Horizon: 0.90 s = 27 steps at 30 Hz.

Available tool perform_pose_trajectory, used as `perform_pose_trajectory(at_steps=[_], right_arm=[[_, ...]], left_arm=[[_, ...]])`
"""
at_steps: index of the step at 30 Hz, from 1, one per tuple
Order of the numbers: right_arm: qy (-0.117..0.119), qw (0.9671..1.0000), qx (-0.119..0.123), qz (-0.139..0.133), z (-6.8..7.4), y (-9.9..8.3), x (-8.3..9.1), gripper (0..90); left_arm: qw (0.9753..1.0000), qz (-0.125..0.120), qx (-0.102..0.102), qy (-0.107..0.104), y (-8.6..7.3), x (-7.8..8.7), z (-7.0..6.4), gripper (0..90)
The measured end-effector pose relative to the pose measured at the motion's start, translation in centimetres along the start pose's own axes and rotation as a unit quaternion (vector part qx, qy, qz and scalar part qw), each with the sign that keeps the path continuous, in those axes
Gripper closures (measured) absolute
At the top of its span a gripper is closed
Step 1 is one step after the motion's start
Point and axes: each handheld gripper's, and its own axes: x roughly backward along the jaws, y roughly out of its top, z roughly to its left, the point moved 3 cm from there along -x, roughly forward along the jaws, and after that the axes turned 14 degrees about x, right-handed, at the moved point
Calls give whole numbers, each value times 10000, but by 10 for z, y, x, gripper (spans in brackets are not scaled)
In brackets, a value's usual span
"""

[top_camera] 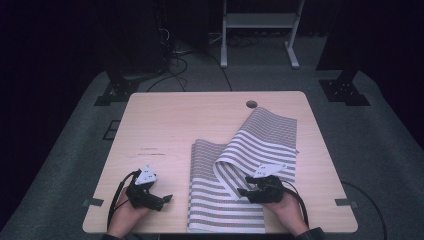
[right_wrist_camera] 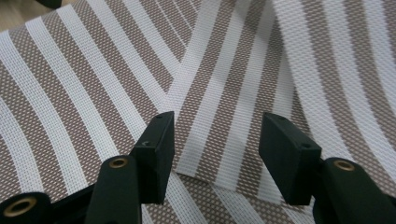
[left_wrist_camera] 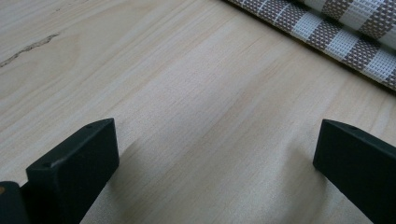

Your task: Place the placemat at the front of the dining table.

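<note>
The pale rectangular wooden desk (top_camera: 165,125) lay bare from nine to twelve o'clock. The brown-and-white striped woven mat (top_camera: 225,210), at five o'clock, seemed half folded, its far end curled over. Right tongs (right_wrist_camera: 215,140) gaped around that corner; left tongs (left_wrist_camera: 210,154) stood open, empty.

The high view looks forward and down from above the person's side, taking in the whole tabletop (top_camera: 165,120). The left gripper view sits low and close over bare wood, with the striped woven mat (left_wrist_camera: 336,28) beyond its right jaw. The right gripper view looks steeply down, very near, at that same mat between its jaws.
</note>
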Motion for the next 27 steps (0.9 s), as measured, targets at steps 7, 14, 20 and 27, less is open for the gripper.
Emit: perform_pose_trajectory(at_steps=[7, 14, 20, 27], right_arm=[[-167, 9988, 440, 124, 8, 0, -10, 466], [-240, 9991, 323, 102, 2, -3, -6, 725], [-228, 9993, 199, 205, -6, -2, -1, 864], [-364, 9992, 76, 167, -16, -6, 17, 868]], left_arm=[[10000, 3, -11, -11, 0, 0, 0, 0], [10000, 3, -14, -16, 0, 0, 0, 0], [10000, 2, -22, -26, 0, 0, 0, 0], [10000, 5, -25, -30, 0, 0, -1, 0]])
